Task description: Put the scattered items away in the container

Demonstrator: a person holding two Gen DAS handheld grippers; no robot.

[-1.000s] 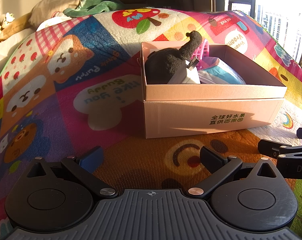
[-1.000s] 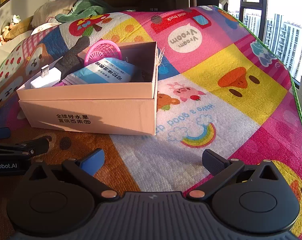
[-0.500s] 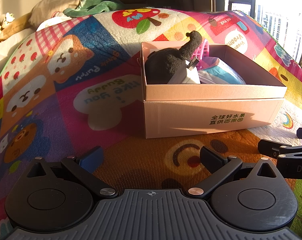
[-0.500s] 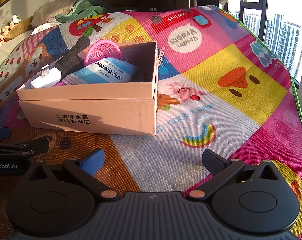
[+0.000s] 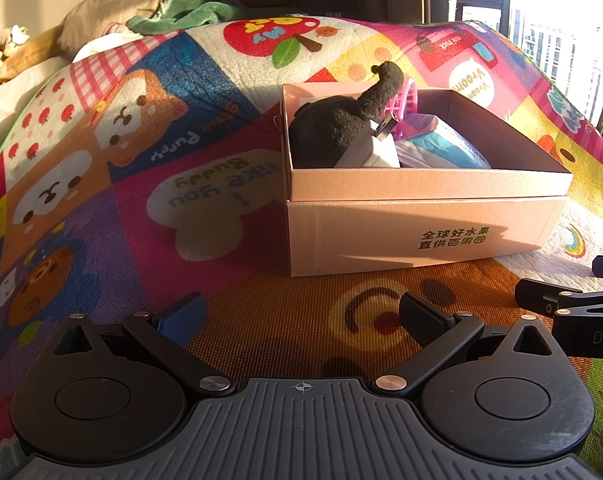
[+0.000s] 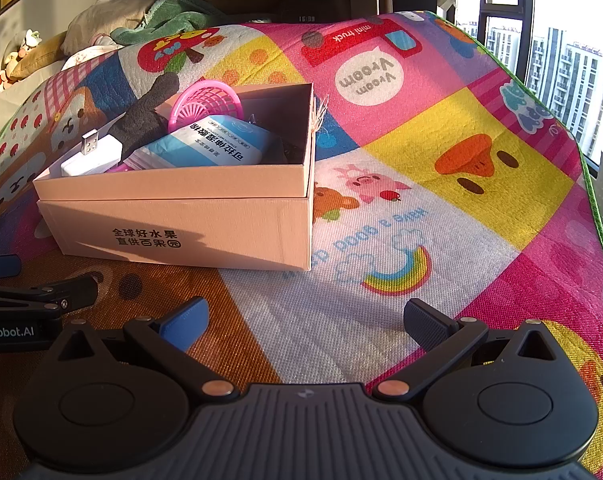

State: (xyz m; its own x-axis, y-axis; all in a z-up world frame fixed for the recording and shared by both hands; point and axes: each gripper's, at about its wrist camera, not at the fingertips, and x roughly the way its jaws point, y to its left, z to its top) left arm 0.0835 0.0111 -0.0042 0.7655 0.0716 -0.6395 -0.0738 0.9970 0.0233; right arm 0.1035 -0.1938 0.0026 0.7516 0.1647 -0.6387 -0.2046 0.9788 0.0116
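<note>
I judge the tidying about done: the black plush toy [image 5: 333,136], USB charger [image 6: 91,156], pink basket [image 6: 205,106] and wipes pack [image 6: 205,146] sit in the cardboard box [image 5: 421,236], my left gripper [image 5: 301,316] and right gripper [image 6: 305,320] spread empty, no strays visible on the play mat [image 6: 421,160].

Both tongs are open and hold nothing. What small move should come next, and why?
Probably none beyond pulling back: the glove, basket, pack and charger lie in the box, and no loose item shows on the mat.
</note>
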